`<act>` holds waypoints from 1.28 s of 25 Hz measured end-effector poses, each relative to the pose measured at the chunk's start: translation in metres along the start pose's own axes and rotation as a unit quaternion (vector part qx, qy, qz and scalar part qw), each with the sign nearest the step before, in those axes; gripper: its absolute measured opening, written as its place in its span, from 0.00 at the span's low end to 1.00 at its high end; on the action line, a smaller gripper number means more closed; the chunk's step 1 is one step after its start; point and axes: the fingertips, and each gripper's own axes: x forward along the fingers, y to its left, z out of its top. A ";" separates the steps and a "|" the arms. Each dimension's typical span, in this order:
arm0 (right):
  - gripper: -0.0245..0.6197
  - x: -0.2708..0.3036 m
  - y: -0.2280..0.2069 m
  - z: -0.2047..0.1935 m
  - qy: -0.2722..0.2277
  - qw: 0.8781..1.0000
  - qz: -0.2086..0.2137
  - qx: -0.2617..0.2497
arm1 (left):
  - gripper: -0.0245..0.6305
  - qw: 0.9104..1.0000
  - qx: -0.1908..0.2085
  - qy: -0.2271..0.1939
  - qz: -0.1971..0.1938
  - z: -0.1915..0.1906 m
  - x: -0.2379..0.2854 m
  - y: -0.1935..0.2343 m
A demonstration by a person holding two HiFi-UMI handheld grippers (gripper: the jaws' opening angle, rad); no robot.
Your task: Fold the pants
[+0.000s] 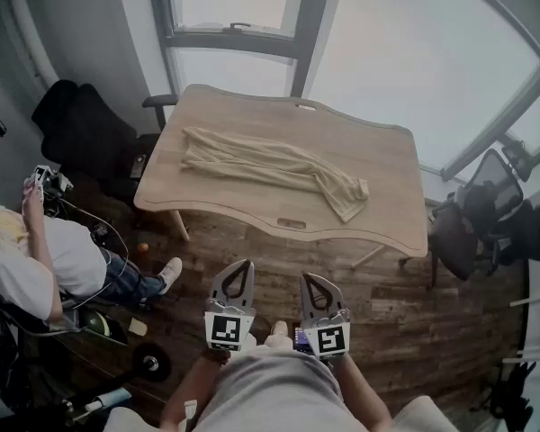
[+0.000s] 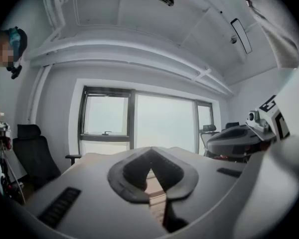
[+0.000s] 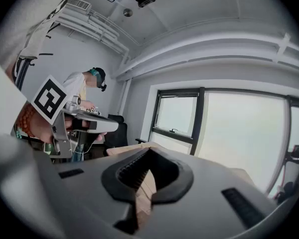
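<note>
Closest in, over dark plank floor: left tongs and right tongs, side by side, both pressed together on nothing, each backed by a black-and-white marker cube. Well apart from the counter, with only bare floor between.

Next, spread on that pale wood-grain counter with its wavy, rounded edges: the pants, beige, soft and wrinkled, stretched long from left to right, one end bent toward the near-right edge.

Left of the counter, a seated person in a white shirt, then a black chair; right of it, another dark chair. Farthest back, tall windows.

Shown in the head view alone: the pants. In the left gripper view alone: a slim ceiling light. In the right gripper view: the hand round the left tongs, side-on.
</note>
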 end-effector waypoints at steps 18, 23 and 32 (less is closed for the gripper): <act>0.05 0.068 0.023 -0.013 0.057 0.998 -0.033 0.016 | 0.05 0.995 0.039 0.024 -0.084 -0.022 0.017 0.061; 0.05 0.091 -0.012 -0.027 0.073 0.996 -0.042 0.037 | 0.05 0.994 0.044 0.039 -0.087 -0.028 0.052 0.068; 0.05 0.137 -0.117 -0.057 0.091 0.994 -0.029 0.049 | 0.05 0.990 0.069 0.088 -0.083 -0.046 0.137 0.075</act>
